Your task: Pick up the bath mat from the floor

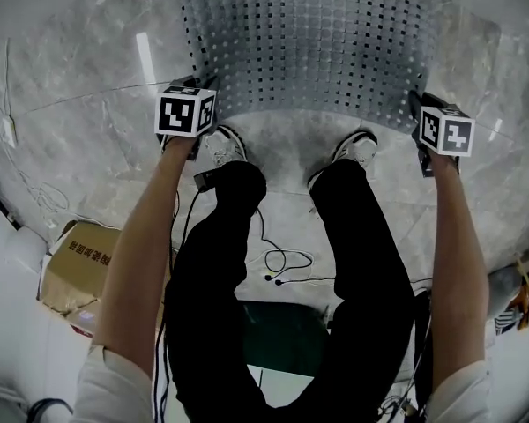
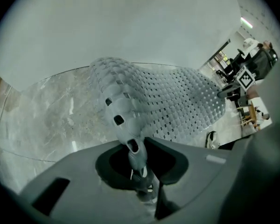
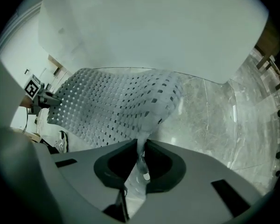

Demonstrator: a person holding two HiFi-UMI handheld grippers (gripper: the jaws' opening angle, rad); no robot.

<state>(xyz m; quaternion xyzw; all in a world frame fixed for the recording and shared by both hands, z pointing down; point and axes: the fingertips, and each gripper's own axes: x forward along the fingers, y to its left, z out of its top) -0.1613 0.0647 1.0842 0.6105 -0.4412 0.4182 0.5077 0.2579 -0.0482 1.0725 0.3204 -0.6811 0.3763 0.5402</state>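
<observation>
Left gripper (image 2: 139, 174) and right gripper (image 3: 139, 167) each clamp a near corner of the grey perforated rubber bath mat (image 1: 309, 42), its near edge raised off the pale marble floor (image 1: 88, 139).

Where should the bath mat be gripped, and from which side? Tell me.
Grip the bath mat at its two near corners, from above, one per gripper. It is wide, thin and floppy; the left gripper and right gripper are shut on those corners and it sags between.

The bath mat (image 1: 309, 51) runs off the top edge of the head view, and its near corners are hidden behind the left gripper (image 1: 197, 86) and right gripper (image 1: 418, 102). Print on the cardboard box (image 1: 79, 267) is too small to read.
</observation>
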